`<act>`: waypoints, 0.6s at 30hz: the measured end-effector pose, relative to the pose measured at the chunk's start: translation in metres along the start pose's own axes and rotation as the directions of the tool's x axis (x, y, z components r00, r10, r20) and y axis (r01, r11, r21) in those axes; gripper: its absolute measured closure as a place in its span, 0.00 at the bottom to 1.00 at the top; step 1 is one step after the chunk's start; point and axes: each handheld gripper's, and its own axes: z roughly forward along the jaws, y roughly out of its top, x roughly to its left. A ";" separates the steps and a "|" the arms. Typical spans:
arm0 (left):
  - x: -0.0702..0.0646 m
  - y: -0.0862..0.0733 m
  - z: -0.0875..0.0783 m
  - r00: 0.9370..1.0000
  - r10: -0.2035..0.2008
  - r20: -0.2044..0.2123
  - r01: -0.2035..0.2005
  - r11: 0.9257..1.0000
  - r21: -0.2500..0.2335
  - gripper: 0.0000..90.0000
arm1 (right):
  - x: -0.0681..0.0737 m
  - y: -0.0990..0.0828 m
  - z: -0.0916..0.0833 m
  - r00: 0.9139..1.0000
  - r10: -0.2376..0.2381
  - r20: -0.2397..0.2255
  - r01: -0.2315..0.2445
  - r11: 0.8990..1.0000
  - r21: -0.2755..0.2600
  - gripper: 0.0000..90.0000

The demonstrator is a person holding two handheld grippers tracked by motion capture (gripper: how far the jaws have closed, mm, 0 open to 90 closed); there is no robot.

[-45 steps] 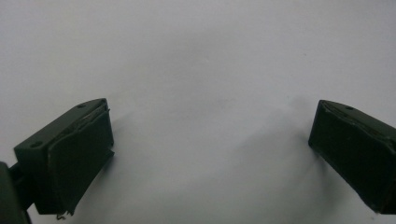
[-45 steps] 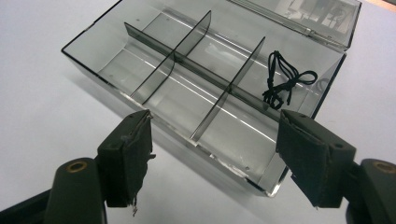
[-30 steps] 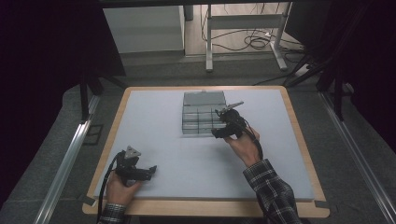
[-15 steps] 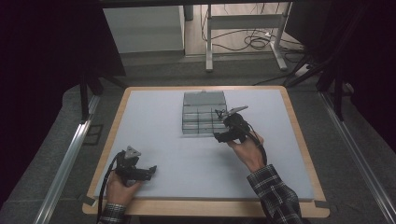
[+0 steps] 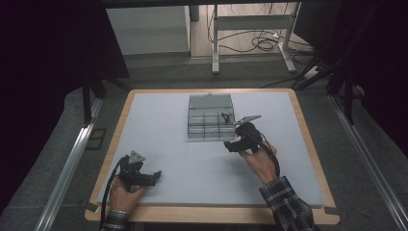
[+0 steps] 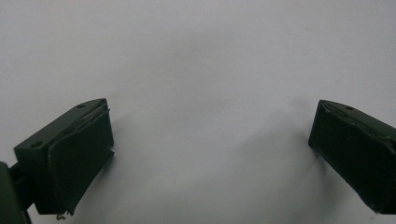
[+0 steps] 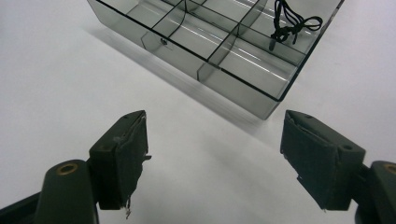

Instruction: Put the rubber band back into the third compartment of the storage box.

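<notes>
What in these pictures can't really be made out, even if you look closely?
- Black cord in the clear divided box: a tangle, cut off by the top edge of the right gripper view; too small in the high view to tell what it is.
- Far compartments of the box: beyond the top edge of the right gripper view; in the high view, blurred together.
- Left tongs: in the left gripper view, both tips run past the bottom edge.

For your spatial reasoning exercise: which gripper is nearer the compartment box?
Right. The right gripper sits just off the compartment box and its near right corner; the left gripper rests far away, near the table's front-left edge.
</notes>
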 end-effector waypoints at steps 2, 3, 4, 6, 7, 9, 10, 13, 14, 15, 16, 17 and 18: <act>0.000 0.000 0.000 1.000 0.000 0.000 0.000 1.000 0.000 0.00 | 0.001 -0.002 -0.002 1.000 -0.001 -0.002 0.001 1.000 -0.003 0.26; 0.000 0.000 0.000 1.000 0.000 0.000 0.000 1.000 0.000 0.00 | 0.001 -0.004 -0.002 1.000 -0.004 -0.001 0.004 1.000 -0.003 0.26; 0.000 0.000 0.000 1.000 0.000 0.000 0.000 1.000 0.000 0.00 | 0.001 -0.005 -0.003 1.000 -0.004 0.000 0.004 1.000 -0.005 0.26; 0.000 0.000 0.000 1.000 -0.001 0.000 0.001 1.000 0.000 0.00 | 0.002 -0.007 -0.005 1.000 -0.009 0.000 0.009 1.000 -0.003 0.26; 0.000 0.000 0.000 1.000 -0.001 0.000 0.001 1.000 0.000 0.00 | 0.002 -0.008 -0.005 1.000 -0.011 0.004 0.011 1.000 -0.002 0.26; 0.000 0.000 0.000 1.000 0.000 0.000 0.000 1.000 0.000 0.00 | 0.003 -0.011 -0.006 1.000 -0.014 0.006 0.014 1.000 -0.004 0.25; 0.000 0.000 0.000 1.000 -0.001 0.000 0.001 1.000 0.000 0.00 | 0.003 -0.012 -0.007 1.000 -0.015 0.006 0.015 1.000 -0.002 0.25; 0.000 0.000 0.000 1.000 0.000 0.000 0.000 1.000 0.000 0.00 | 0.003 -0.016 -0.009 1.000 -0.016 0.007 0.016 1.000 -0.002 0.25; 0.000 0.000 0.000 1.000 -0.002 0.000 0.002 1.000 0.000 0.00 | 0.003 -0.017 -0.010 1.000 -0.017 0.008 0.017 1.000 -0.002 0.25; 0.000 0.000 0.000 1.000 0.001 -0.001 -0.001 1.000 0.001 0.00 | 0.003 -0.018 -0.010 1.000 -0.018 0.009 0.018 1.000 -0.002 0.25; 0.000 0.000 0.000 1.000 0.002 -0.001 -0.002 1.000 0.002 0.00 | 0.003 -0.020 -0.011 1.000 -0.016 0.008 0.016 1.000 -0.001 0.25; 0.000 0.000 0.000 1.000 0.003 -0.001 -0.003 1.000 0.002 0.00 | 0.002 -0.021 -0.012 1.000 -0.017 0.011 0.017 1.000 -0.003 0.25; 0.000 0.000 0.000 1.000 0.001 0.000 -0.001 1.000 0.002 0.00 | 0.002 -0.022 -0.012 1.000 -0.014 0.010 0.014 1.000 -0.003 0.25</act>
